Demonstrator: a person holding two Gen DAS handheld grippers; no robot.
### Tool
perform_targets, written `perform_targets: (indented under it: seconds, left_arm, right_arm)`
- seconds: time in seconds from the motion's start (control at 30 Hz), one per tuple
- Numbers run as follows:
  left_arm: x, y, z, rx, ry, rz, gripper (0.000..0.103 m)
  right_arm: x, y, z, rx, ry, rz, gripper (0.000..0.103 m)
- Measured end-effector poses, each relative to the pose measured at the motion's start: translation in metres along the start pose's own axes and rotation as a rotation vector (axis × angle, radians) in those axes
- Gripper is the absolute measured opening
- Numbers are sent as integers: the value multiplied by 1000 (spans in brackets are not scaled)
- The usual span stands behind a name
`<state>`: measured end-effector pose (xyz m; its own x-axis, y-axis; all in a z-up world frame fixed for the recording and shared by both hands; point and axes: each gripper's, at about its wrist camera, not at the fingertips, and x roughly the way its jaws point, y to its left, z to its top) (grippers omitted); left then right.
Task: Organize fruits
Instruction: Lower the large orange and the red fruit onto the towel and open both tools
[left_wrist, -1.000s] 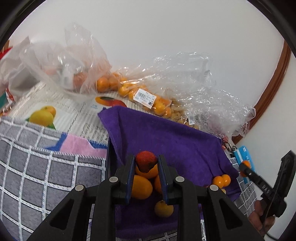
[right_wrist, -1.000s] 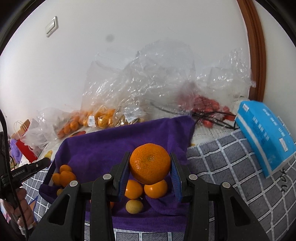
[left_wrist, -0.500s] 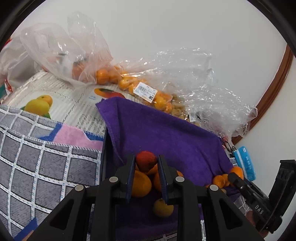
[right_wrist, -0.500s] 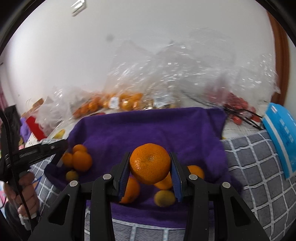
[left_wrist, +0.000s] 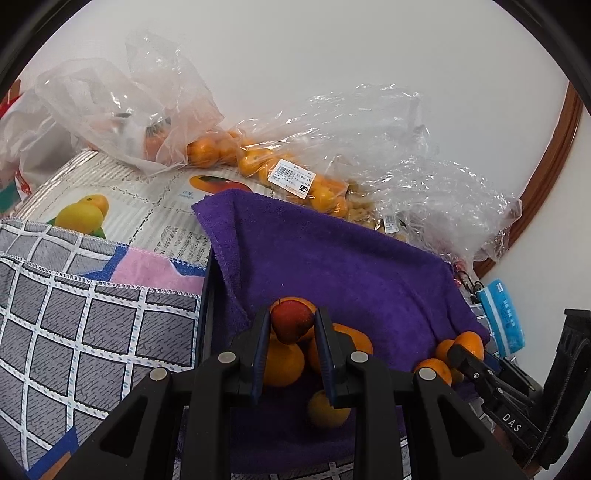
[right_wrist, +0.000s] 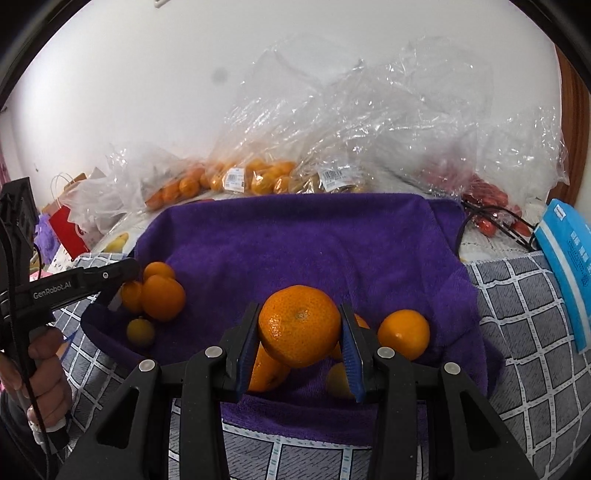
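surface: grey grid-check cloth as cover, fruit-print sheet behind it.
purple towel lies on the check cloth, loose oranges on the towel. clear plastic bags of fruit along the wall, blue packet at right edge.

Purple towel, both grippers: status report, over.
Left gripper shut on a small red fruit. Right gripper shut on an orange. Both above loose oranges on the purple towel. Nothing blocking.
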<state>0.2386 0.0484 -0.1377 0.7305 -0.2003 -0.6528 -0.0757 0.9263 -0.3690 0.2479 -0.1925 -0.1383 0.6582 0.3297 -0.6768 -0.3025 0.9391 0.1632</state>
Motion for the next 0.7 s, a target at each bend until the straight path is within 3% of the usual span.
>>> perform_targets:
  seconds: [0.3,0.7]
  left_arm:
    - [6,-19,-5,86,-19,62,23]
    - [6,-21,-6,85,-17,81,23]
  right_arm:
    - [0,13,-5,-75,-10,-35,41]
    - [1,14,-5,-79,-17,-56,41]
